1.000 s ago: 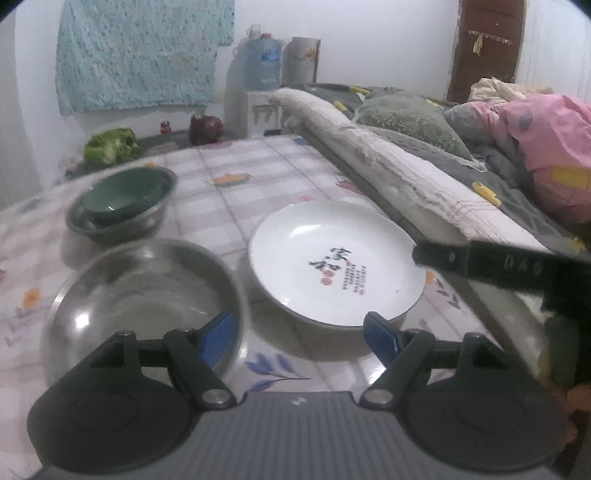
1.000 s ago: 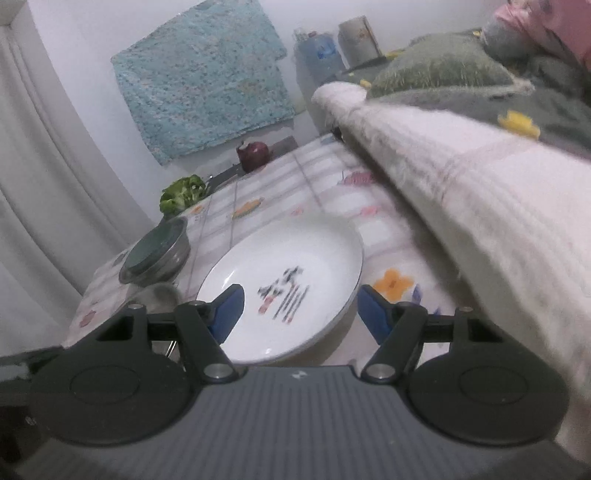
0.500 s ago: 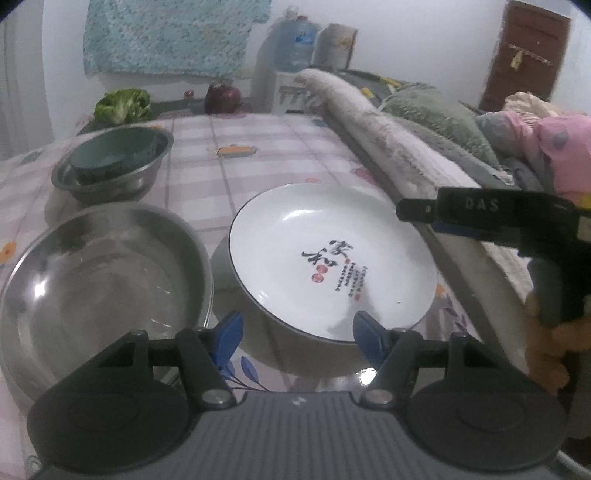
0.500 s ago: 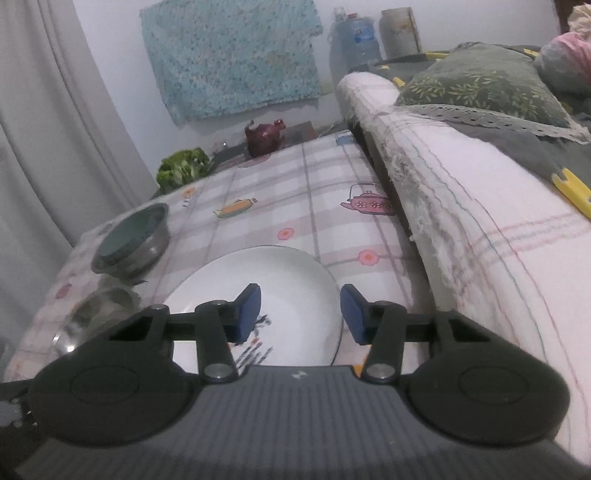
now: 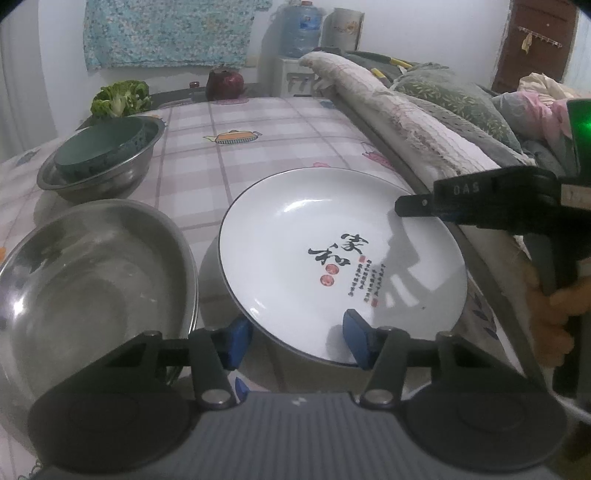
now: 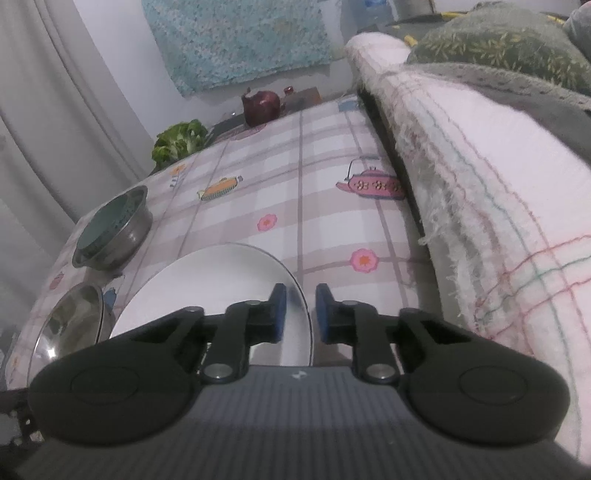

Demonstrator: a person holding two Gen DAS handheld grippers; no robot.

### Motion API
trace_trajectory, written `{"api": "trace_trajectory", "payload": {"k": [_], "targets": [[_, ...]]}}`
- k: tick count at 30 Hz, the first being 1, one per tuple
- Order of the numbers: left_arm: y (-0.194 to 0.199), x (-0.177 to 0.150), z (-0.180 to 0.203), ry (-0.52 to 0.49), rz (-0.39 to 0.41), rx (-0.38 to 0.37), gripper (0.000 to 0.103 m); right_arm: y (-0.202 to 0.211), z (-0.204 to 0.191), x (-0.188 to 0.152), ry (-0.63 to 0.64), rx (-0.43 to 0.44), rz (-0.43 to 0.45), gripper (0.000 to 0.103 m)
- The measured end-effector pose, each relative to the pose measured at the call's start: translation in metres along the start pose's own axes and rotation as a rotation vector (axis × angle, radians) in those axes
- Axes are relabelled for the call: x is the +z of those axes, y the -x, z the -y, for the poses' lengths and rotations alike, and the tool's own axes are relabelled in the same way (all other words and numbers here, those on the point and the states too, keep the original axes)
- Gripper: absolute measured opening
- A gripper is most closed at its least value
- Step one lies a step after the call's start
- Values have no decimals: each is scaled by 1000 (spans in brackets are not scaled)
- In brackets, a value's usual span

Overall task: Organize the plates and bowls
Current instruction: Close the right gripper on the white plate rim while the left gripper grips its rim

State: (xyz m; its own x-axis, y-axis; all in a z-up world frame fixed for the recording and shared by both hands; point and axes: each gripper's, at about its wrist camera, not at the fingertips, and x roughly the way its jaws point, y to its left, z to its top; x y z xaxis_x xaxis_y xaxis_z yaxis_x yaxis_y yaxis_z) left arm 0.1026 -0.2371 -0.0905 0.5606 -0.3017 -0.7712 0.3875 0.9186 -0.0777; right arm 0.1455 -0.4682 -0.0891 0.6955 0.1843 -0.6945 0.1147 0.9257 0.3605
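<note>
I am in a lived-in home bedroom. My worktop (image 5: 258, 147), under a checked cloth printed with teapots, stands against a bed (image 5: 424, 122) heaped with blankets at 2 o'clock; a water jug (image 5: 301, 27) stands at 12 o'clock.

I see a white wall (image 5: 258, 22) at the top of the frame, a teal patterned cloth (image 5: 166, 33) hanging on it at upper left, a brown door (image 5: 535, 44) at upper right, grey curtains (image 6: 55, 110) at left, and piled bedding (image 5: 424, 122) along the right.
</note>
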Motion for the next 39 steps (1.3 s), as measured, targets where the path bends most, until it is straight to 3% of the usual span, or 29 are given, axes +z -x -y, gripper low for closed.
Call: {"api": "trace_trajectory", "payload": {"k": [9,27,33,39], "targets": [[4,-3,-5,10,-3,5,51,14,-5,-10,1,0,-9,13],[53,-50,-22,-18,-51,-53,46,84,-34,-89,-26,-28,-29,13],[58,-53,-29,-13,-43,-80,46,98,-39,-106,-41,-44,6,13],[50,-45,-28,-19,-28,-52,47,113,-43,-115,-34,-78,39,14]]}}
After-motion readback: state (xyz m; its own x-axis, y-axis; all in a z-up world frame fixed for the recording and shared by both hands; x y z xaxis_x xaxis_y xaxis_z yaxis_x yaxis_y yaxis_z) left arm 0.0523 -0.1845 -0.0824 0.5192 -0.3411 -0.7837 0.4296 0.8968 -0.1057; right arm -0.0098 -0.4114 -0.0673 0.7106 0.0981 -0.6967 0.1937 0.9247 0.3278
